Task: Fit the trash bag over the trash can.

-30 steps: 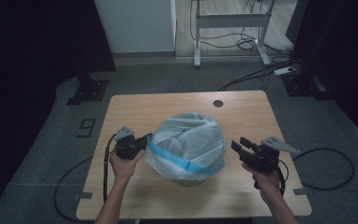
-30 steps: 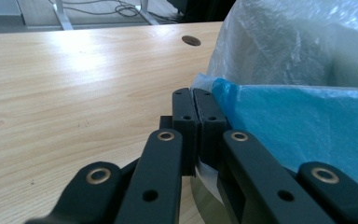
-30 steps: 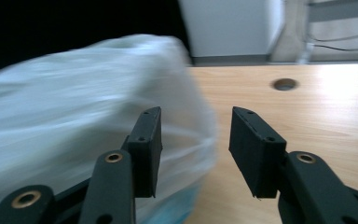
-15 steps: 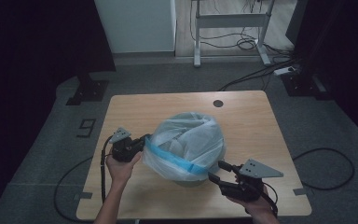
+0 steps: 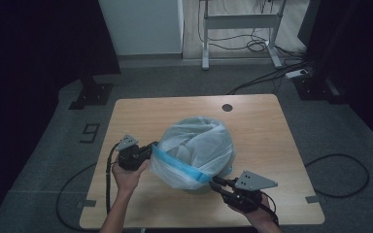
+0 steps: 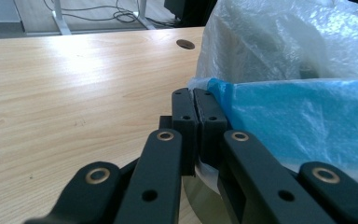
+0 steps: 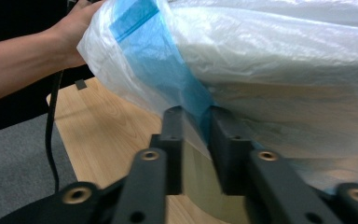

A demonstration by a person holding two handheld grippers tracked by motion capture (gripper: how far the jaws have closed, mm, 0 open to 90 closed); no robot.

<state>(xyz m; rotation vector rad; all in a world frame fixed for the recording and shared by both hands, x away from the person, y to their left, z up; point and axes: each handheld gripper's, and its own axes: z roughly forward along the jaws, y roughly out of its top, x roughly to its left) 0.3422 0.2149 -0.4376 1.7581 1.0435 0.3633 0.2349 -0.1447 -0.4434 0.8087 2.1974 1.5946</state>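
The left gripper (image 6: pixel 196 116) has its jaws clenched on the blue-banded edge of the white plastic bag (image 5: pixel 194 150), which bulges just beyond and to the right of them. The right gripper (image 7: pixel 196 126) has jaws that have just been closing, with the bag's blue band (image 7: pixel 168 70) between them, not yet fully pinched. Beneath both jaws lies the wooden worktop (image 5: pixel 141 116), the bag at its middle between the two grippers.

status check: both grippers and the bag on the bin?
Left gripper shut on bag hem. Right gripper jaws just closing, blue band between them, gap visible. Nothing in the way.
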